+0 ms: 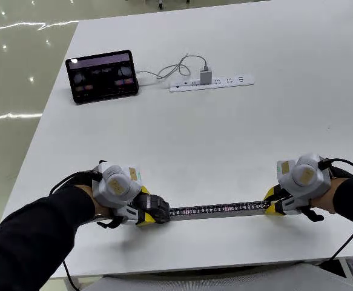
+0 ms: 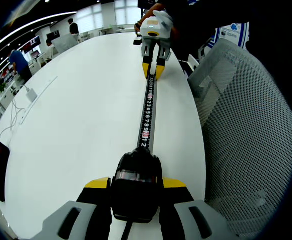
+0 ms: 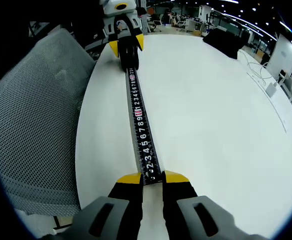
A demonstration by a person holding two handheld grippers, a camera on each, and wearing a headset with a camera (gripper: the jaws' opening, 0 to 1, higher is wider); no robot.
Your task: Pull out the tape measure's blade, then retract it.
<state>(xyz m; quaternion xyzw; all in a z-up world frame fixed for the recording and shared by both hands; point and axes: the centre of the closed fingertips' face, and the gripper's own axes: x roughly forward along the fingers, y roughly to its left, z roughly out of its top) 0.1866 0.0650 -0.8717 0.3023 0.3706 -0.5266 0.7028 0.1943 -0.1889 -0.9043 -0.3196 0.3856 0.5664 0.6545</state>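
White and wide, the desk (image 1: 224, 139) carries the work along its near edge. On it lies the tape measure: its black case (image 1: 154, 209) sits at the left, and its blade (image 1: 218, 210) is drawn out flat on the desk toward the right, numbers up.

The left gripper (image 1: 146, 206) has its jaws closed on the sides of the case. The right gripper (image 1: 270, 203) has its jaws pinched on the blade's far end, so the tape stretches in a straight line between the two. The pull-out looks done or nearly so, and retracting is what remains.

The case looks compact, hard and easy to clamp by its flat sides, where it is held now. The blade is thin steel, stiff along its length but likely to kink if bent sideways, and its edges may slip between the pads. A spring probably drives it back, so letting go at once could make it whip in. Walking the held end back toward the case seems the safer way, with the case kept steady.

Nothing lies along the blade's line. A tablet (image 1: 102, 75), a power strip (image 1: 218, 83) with a charger (image 1: 206, 76), and a cable (image 1: 170, 71) between them sit well apart at the far side. A mesh chair (image 2: 251, 125) stands just off the near edge, beside the tape but below the desk top.
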